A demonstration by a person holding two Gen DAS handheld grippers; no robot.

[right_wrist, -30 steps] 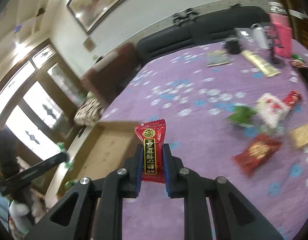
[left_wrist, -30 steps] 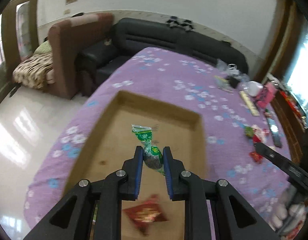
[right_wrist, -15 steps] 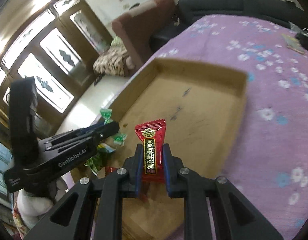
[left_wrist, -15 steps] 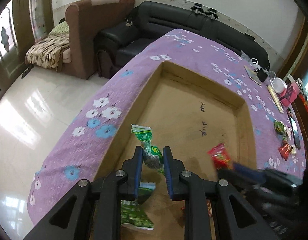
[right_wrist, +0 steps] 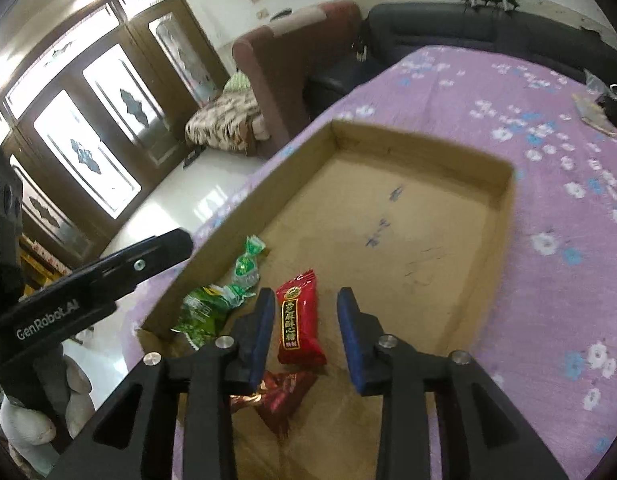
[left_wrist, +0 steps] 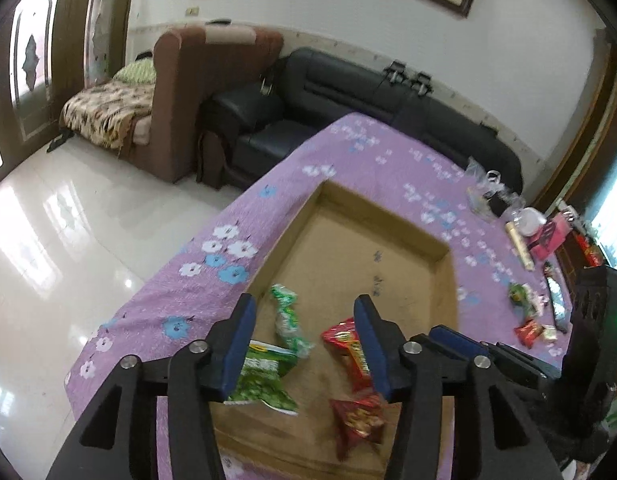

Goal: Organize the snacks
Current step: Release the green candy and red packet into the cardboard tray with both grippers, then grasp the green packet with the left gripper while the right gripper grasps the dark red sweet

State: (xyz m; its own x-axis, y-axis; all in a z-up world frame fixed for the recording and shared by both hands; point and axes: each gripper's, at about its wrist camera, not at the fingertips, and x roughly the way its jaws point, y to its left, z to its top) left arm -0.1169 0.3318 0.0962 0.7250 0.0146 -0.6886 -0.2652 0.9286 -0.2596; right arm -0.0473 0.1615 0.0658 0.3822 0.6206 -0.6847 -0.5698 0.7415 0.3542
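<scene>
I had both grippers over the near end of the shallow cardboard tray (left_wrist: pixel 388 216) that lay on the purple flowered tablecloth (left_wrist: pixel 236 240). My left gripper (left_wrist: pixel 304 336) was spreading its jaws, and nothing touched the blue pads; the green twist-wrapped candy (left_wrist: pixel 286 320) showed in the gap between them, loose above the tray floor near the tray's left wall. Just below it, partly behind my left finger, lay a green snack packet (left_wrist: pixel 264 380) on the cardboard.

My right gripper (right_wrist: pixel 306 336) was also opening its jaws. The red candy bar with gold lettering (right_wrist: pixel 298 320) sat between the pads but clear of both, so I was no longer pressing on it; whether it rested flat on the tray floor I could not tell. Beside it towards me lay a darker red foil packet (right_wrist: pixel 280 396), partly hidden by my left-hand finger of that gripper. From that view the green twist candy (right_wrist: pixel 246 264) and the green packet (right_wrist: pixel 204 308) lay against the tray's left wall, with my left gripper's black finger (right_wrist: pixel 108 276) reaching in above the tray's edge.

Further along the tablecloth, well apart from the tray, a few more wrapped snacks (left_wrist: pixel 524 312) lay scattered. A black sofa (left_wrist: pixel 348 96) and a brown armchair (left_wrist: pixel 196 80) stood beyond the table.
</scene>
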